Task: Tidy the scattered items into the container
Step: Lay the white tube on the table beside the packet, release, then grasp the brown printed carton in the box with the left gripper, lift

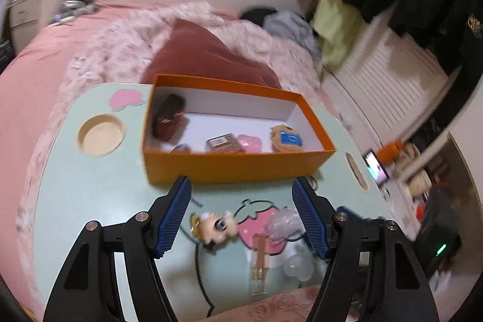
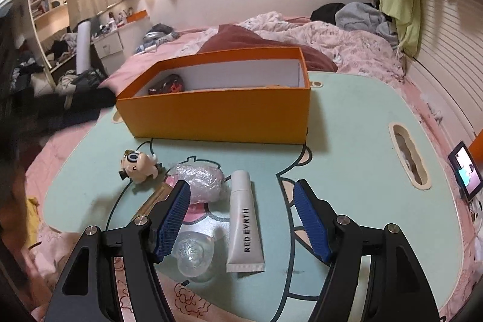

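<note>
An orange box (image 1: 241, 165) (image 2: 217, 113) with a white inside stands on the pale green lap table (image 1: 90, 186) (image 2: 356, 147). It holds a dark red pouch (image 1: 169, 116) (image 2: 165, 87), a brown card (image 1: 225, 143), a pink item (image 1: 249, 142) and a tan-and-blue item (image 1: 288, 138). In front of it lie a small doll head (image 1: 215, 227) (image 2: 139, 165), a bubble-wrapped lump (image 1: 283, 222) (image 2: 200, 180), a gold tube (image 1: 260, 261), a clear round piece (image 2: 193, 257) and a white tube (image 2: 244, 219). My left gripper (image 1: 241, 219) is open above the doll head. My right gripper (image 2: 241, 219) is open over the white tube.
The table rests on a pink bed with a flowered quilt (image 2: 332, 41) and a dark red pillow (image 1: 205, 56). The table has a round cup hole (image 1: 102, 135) and a slot (image 2: 409, 160). A small lit screen (image 2: 466, 174) stands at the right.
</note>
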A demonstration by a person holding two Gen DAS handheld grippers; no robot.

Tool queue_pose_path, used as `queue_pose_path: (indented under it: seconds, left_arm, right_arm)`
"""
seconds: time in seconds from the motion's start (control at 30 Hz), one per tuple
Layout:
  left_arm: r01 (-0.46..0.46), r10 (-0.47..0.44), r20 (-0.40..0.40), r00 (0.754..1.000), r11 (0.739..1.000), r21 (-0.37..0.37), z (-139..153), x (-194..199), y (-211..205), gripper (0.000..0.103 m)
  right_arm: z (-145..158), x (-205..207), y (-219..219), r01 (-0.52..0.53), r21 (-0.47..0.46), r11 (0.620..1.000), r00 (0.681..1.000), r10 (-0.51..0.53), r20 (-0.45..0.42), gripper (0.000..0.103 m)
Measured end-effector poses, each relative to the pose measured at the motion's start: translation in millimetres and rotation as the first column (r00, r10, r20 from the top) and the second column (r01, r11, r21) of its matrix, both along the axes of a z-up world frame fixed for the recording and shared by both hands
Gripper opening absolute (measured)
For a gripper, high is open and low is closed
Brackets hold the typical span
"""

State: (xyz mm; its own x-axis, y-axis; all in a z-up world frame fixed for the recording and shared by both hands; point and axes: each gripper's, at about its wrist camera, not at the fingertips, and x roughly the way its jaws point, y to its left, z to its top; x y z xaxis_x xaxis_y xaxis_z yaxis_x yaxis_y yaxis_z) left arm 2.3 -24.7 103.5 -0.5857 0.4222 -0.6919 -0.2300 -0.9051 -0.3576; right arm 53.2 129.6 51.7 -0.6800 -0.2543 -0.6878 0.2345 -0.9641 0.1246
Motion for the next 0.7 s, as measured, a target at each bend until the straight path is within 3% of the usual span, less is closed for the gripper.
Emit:
queue_pose_path:
  seconds: [0.1, 0.2, 0.27, 0.4, 0.53, 0.6, 0.7]
  left_arm:
    - [0.047, -0.047, 0.029, 0.998, 0.999, 0.011, 18, -26, 4, 0.070]
    - [0.036, -0.028, 0.063, 0.998, 0.992, -0.117, 22, -59, 13, 0.069]
    - [0.063, -0.046, 0.121, 0.992, 0.988, -0.144, 14, -77, 19, 0.067]
    - [0.126, -0.071, 0.258, 0.963, 0.971, -0.202, -16, -108, 38, 0.051]
    - [0.147, -0.041, 0.285, 0.958, 0.921, -0.362, -40, -124, 57, 0.051]
    - [0.153, -0.033, 0.305, 0.952, 0.913, -0.378, -48, -130, 60, 0.051]
    - [0.193, -0.036, 0.397, 0.917, 0.912, -0.363, -65, -139, 60, 0.051]
  right_arm:
    - [-2, -1, 1, -0.001, -0.010, 1.000, 1.000, 0.001, 0.003, 0.070]
    - [-2, -2, 4, 0.001, -0.025, 1.000, 1.000, -0.001, 0.006, 0.070]
    - [-3, -3, 6, 0.001, -0.032, 0.999, 1.000, 0.000, 0.017, 0.070]
    - [-5, -5, 9, 0.001, -0.050, 0.999, 0.999, 0.001, 0.032, 0.070]
    - [-5, -6, 10, -0.001, -0.059, 0.998, 0.999, 0.004, 0.040, 0.070]
    - [-5, -6, 11, -0.001, -0.062, 0.998, 0.999, 0.004, 0.041, 0.070]
    - [-5, -7, 12, -0.001, -0.063, 0.998, 0.999, 0.003, 0.041, 0.070]
